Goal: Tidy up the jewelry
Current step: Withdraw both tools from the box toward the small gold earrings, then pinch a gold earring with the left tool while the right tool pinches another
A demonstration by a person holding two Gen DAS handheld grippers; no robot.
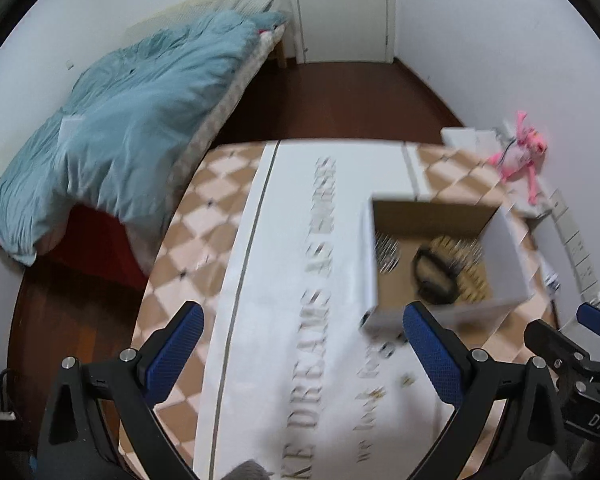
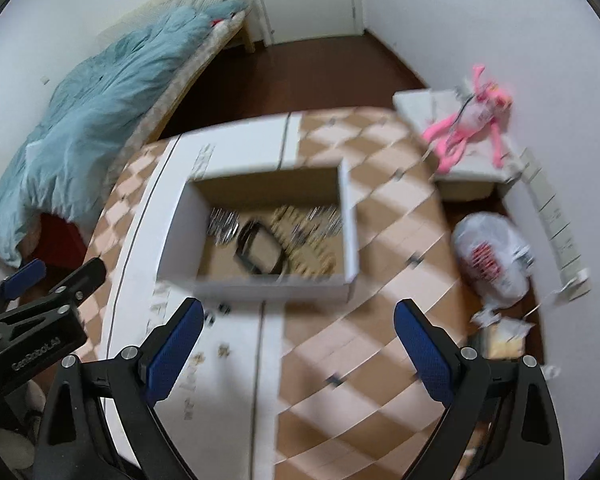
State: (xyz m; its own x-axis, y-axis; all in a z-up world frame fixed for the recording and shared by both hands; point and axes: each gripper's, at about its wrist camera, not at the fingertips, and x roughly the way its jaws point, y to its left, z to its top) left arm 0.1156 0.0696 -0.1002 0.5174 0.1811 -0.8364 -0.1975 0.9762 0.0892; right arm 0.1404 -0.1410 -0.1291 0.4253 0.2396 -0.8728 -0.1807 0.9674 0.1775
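Right wrist view's showing loose earrings (image 2: pixel 210 354) lying on tabletop's near edge just ahead-left of right gripper (image 2: pixel 298 346), nearer it; both grippers spread, empty.

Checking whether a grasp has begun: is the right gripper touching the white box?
Apart. In the right wrist view the right gripper is open, both blue fingertips short of the white box, with tablecloth visible between them.
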